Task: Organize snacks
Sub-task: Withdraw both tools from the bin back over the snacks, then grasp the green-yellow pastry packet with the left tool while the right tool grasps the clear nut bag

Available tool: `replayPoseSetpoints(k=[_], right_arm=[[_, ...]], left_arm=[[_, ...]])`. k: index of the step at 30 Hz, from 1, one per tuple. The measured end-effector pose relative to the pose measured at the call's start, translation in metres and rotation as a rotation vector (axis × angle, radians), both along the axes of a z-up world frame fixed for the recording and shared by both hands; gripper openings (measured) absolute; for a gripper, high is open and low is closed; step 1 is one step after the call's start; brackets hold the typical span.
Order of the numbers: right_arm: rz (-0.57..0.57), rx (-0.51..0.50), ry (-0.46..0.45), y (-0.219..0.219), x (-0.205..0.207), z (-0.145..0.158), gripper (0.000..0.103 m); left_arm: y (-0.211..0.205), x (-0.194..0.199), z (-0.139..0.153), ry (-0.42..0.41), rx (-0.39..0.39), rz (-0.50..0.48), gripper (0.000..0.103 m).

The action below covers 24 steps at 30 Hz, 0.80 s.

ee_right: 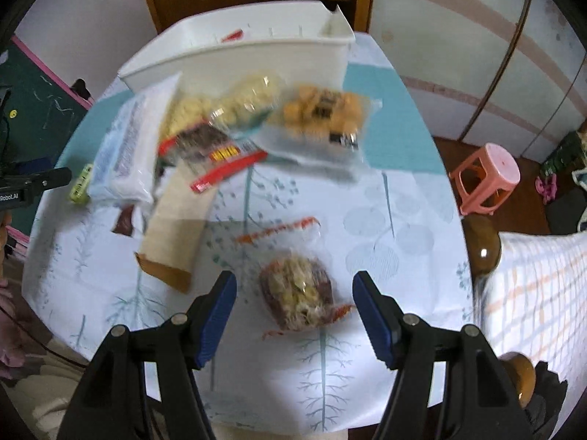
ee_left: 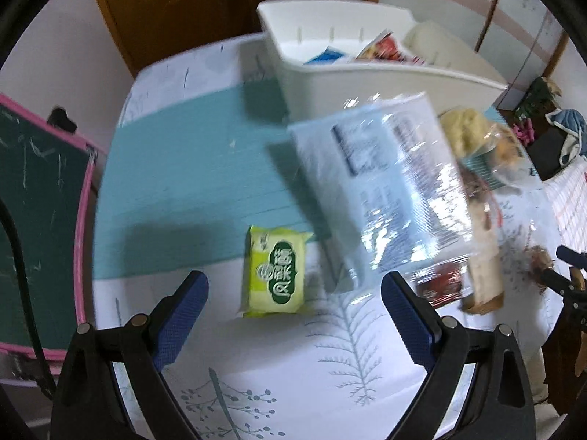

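Green snack packet [ee_left: 274, 270] lies between spread left gripper [ee_left: 293, 300] jaws

Bench [ee_right: 367, 190], as I see it: teal-and-white printed cloth. On it: white bin [ee_right: 234, 58], green pack [ee_left: 275, 271], clear blue bag [ee_left: 385, 190], cracker sleeve [ee_right: 176, 234], yellow snack bags [ee_right: 323, 117], loose mixed-snack bag [ee_right: 297, 289].

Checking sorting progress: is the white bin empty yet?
Not empty. The white bin already holds a blue packet and a red packet.
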State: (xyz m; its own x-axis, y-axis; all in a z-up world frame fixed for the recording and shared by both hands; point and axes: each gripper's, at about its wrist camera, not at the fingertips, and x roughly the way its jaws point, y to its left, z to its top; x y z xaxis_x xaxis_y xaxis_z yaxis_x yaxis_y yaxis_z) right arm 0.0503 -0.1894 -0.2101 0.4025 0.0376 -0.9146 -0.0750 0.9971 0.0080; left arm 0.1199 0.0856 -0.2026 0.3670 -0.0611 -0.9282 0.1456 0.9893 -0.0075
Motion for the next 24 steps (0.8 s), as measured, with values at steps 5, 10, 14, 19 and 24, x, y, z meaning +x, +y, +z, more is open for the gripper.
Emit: replayPoseSetpoints(k=[5, 10, 14, 19, 24], right_arm=[[0.012, -0.008, 0.013, 0.002, 0.001, -0.01, 0.066], [0.015, -0.018, 0.035, 0.002, 0.007, -0.017, 0.066], [0.015, -0.015, 0.049, 0.0, 0.011, -0.023, 0.066], [0.036, -0.047, 0.057, 0.004, 0.014, -0.029, 0.065], [0.06, -0.049, 0.037, 0.007, 0.014, -0.03, 0.059]], left_arm=[[0.006, 0.01, -0.024, 0.053, -0.013, 0.027, 0.093], [0.012, 0.021, -0.032, 0.07, -0.053, 0.038, 0.091], [0.012, 0.029, -0.034, 0.086, -0.087, 0.022, 0.082], [0.019, 0.035, -0.038, 0.115, -0.135, -0.01, 0.08], [0.019, 0.035, -0.041, 0.117, -0.124, -0.04, 0.08]])
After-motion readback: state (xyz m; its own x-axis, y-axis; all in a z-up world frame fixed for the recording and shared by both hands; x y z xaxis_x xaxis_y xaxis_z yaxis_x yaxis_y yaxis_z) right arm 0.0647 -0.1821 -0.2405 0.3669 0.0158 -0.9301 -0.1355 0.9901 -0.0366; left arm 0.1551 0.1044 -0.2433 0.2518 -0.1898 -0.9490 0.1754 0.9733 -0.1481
